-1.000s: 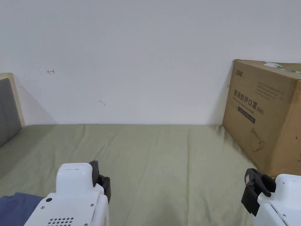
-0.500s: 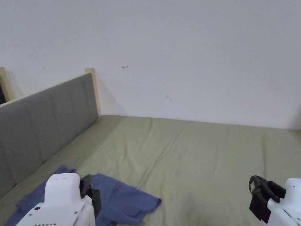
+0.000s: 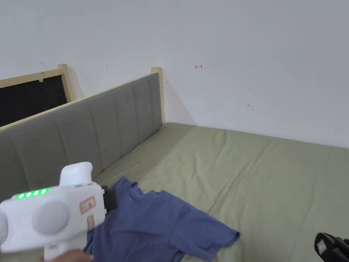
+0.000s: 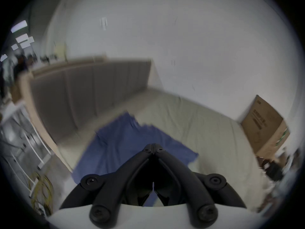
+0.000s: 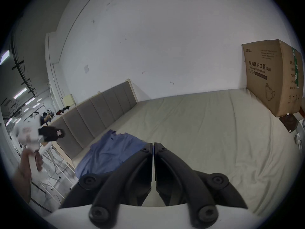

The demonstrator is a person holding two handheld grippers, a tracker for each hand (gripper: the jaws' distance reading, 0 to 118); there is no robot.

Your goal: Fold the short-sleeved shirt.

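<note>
A blue short-sleeved shirt (image 3: 156,228) lies crumpled and loosely spread on the olive-green bed sheet (image 3: 259,177), close to the grey headboard. My left gripper (image 3: 109,198) hovers over the shirt's collar end, turned sideways, held by a hand at the bottom edge. In the left gripper view its jaws (image 4: 153,147) are shut above the shirt (image 4: 118,143) with nothing between them. My right gripper (image 3: 332,247) sits low at the right, off the shirt. Seen in the right gripper view, its jaws (image 5: 153,144) are shut and empty, with the shirt (image 5: 112,150) to their left.
A padded grey headboard (image 3: 85,133) with a wooden frame runs along the bed's left side, under a white wall. A large cardboard box (image 5: 272,80) stands on the bed's far right end. White metal racks (image 4: 24,141) and cables lie beyond the bed's left edge.
The head camera has swung left, so the box has left the picture and the headboard and shirt have come in. The left gripper now shows side-on, higher over the shirt.
</note>
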